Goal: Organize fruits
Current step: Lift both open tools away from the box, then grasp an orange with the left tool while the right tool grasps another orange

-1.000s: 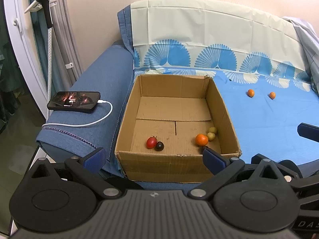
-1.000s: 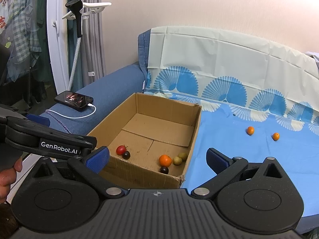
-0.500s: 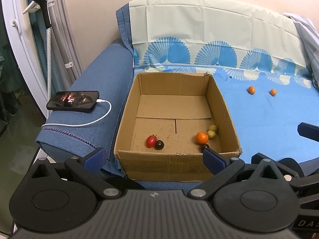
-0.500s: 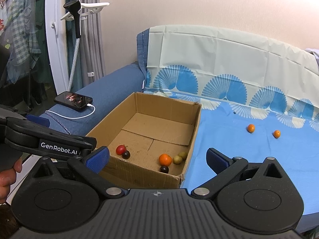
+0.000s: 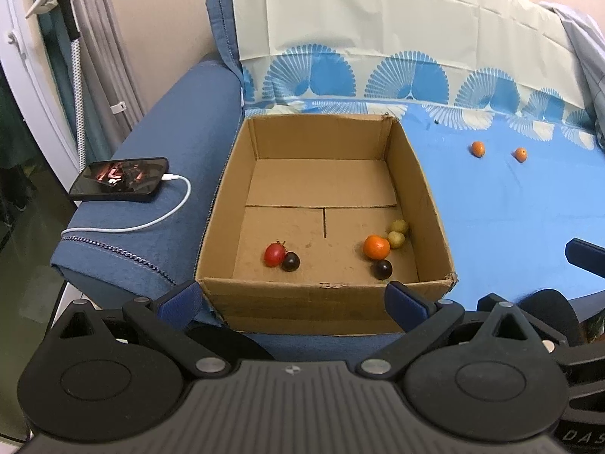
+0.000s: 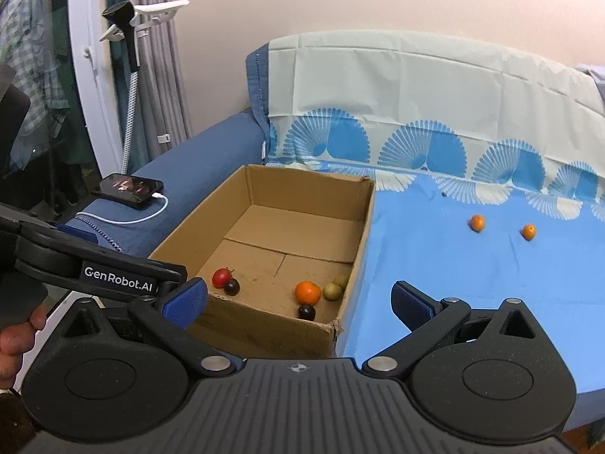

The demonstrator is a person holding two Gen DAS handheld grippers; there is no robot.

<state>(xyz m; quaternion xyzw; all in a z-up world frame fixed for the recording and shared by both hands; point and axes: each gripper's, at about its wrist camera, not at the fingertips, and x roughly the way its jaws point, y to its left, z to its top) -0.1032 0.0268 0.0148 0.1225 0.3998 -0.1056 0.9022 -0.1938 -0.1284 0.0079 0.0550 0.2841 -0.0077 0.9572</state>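
An open cardboard box (image 5: pixel 325 299) (image 6: pixel 264 325) sits on the sofa's blue sheet. Inside lie a red tomato (image 5: pixel 275 254) (image 6: pixel 221 277), two dark grapes (image 5: pixel 291 261) (image 5: pixel 383 269), an orange (image 5: pixel 376 247) (image 6: pixel 307 291) and two green fruits (image 5: pixel 397 239) (image 6: pixel 332 290). Two small oranges (image 5: pixel 478 148) (image 5: pixel 521 154) lie on the sheet at the far right, also in the right wrist view (image 6: pixel 477 222) (image 6: pixel 528 231). My left gripper (image 5: pixel 293 299) is open and empty in front of the box. My right gripper (image 6: pixel 298 299) is open and empty over the box's near right corner.
A phone (image 5: pixel 119 178) (image 6: pixel 128 190) on a white charging cable (image 5: pixel 151 221) lies on the blue sofa arm, left of the box. A phone stand (image 6: pixel 130 26) and curtains are at the far left. A grey cloth (image 5: pixel 586 41) lies at the sofa's far right.
Both grippers have risen and tilted down slightly, so more of the box floor shows. Fruits have not moved. Both grippers stay open.
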